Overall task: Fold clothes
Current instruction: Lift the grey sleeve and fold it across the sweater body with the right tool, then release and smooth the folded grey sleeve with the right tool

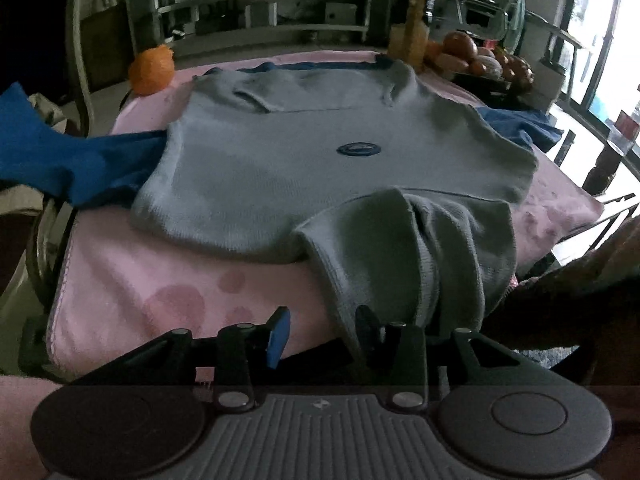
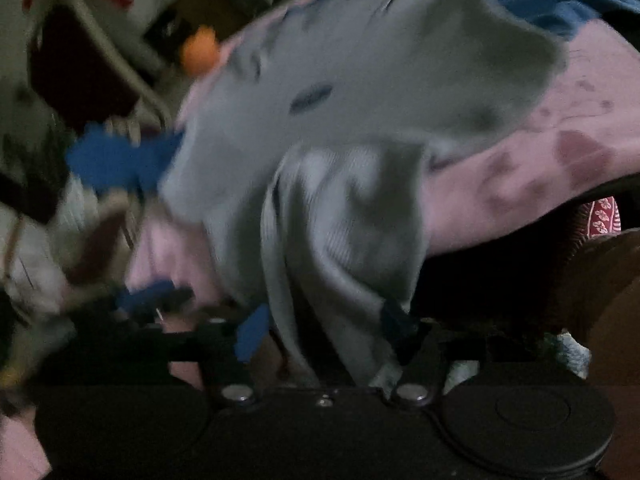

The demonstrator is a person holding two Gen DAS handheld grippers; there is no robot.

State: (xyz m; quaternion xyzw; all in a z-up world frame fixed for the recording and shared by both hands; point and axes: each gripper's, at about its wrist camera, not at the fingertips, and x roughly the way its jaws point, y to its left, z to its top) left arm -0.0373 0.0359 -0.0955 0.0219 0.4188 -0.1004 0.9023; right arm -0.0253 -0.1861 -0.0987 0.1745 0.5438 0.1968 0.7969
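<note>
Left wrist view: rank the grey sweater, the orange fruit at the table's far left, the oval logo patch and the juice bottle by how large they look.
1. grey sweater, by far the largest.
2. juice bottle.
3. orange fruit.
4. oval logo patch.
Fruit and patch look nearly alike, so that order is unsure; bottle and fruit also sit farther from the camera.

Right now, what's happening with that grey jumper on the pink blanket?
A person is folding clothes with a pair of tongs in each hand. The grey jumper lies flat on the pink blanket, with blue clothing sticking out beneath it. The left tongs are open beside the jumper's hanging part. The right tongs have that part draped between their fingers; the picture is too blurry to tell if they grip it.
</note>
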